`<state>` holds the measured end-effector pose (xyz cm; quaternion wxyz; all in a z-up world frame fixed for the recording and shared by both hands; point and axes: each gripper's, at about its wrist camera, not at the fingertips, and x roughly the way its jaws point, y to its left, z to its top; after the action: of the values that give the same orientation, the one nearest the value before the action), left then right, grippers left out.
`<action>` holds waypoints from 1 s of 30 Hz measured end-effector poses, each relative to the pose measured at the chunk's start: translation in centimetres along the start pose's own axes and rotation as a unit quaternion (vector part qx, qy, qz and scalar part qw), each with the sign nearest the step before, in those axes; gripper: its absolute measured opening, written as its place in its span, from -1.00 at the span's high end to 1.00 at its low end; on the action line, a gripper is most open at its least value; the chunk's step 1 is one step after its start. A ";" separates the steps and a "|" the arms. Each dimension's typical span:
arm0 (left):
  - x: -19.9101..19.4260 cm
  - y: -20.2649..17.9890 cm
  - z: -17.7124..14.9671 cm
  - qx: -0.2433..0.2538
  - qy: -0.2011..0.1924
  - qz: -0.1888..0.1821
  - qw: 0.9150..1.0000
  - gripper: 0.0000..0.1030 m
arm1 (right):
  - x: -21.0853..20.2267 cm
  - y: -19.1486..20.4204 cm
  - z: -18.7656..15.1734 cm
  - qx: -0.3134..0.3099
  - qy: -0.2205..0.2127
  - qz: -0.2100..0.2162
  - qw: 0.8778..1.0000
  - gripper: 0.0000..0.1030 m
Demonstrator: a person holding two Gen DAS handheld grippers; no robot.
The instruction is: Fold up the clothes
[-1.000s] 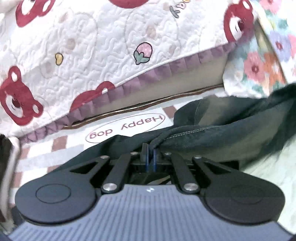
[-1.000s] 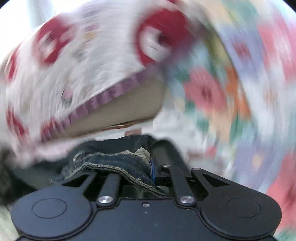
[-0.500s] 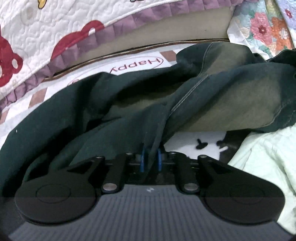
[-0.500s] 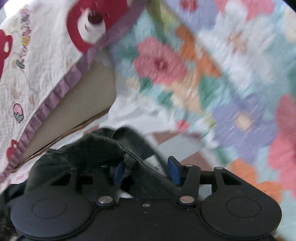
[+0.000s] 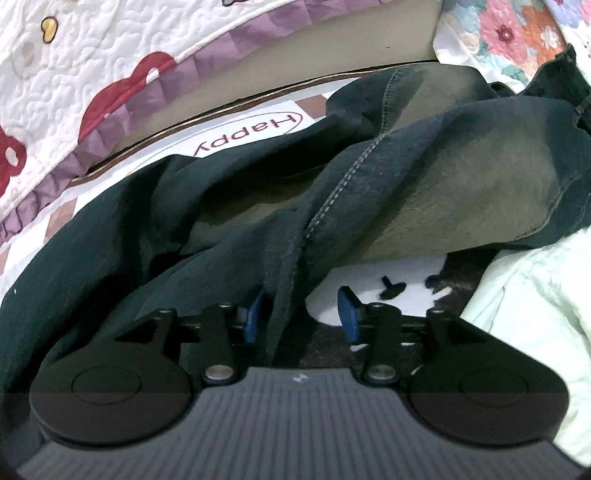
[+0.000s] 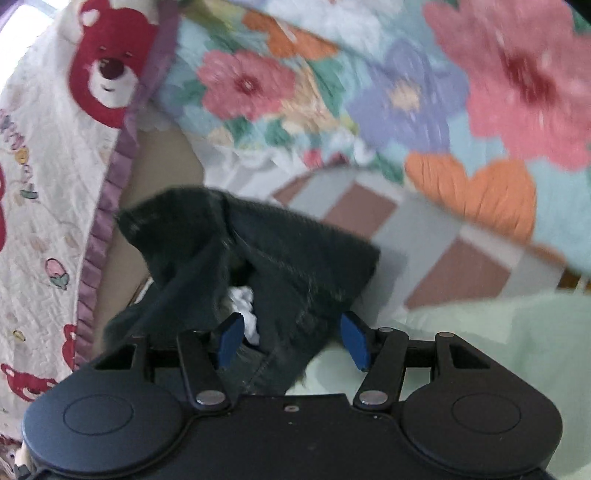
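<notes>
— Across mid-frame, how do the dark jeans (image 5: 369, 184) lie?
— Rumpled, unfolded, on the checked sheet (image 6: 436, 251). My left gripper (image 5: 301, 314) and right gripper (image 6: 291, 338) both gape, denim loose between the fingers.

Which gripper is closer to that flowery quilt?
Right. The right gripper sits open just below the floral quilt, which fills its view. The left gripper, also open, sees the quilt only far off at the corner.
</notes>
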<state>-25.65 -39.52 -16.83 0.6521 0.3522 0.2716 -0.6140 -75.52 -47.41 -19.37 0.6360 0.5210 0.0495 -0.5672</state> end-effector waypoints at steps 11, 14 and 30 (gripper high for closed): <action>-2.4 1.4 0.2 0.000 -0.045 0.005 0.999 0.91 | 1.8 0.4 -0.8 0.021 -0.089 0.021 0.996 0.66; -5.6 2.7 0.9 -0.011 -0.075 -0.003 0.997 0.92 | -1.4 3.4 -0.2 -0.043 -0.118 0.058 0.990 0.68; -10.6 -0.8 -1.6 0.030 0.014 -0.111 0.993 0.86 | -6.3 -0.7 -0.6 -0.092 -0.013 -0.138 0.986 0.49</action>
<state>-27.42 -31.80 -9.51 0.5648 0.3481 0.2995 -0.6856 -78.01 -42.63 -15.90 0.5975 0.4406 0.1650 -0.6493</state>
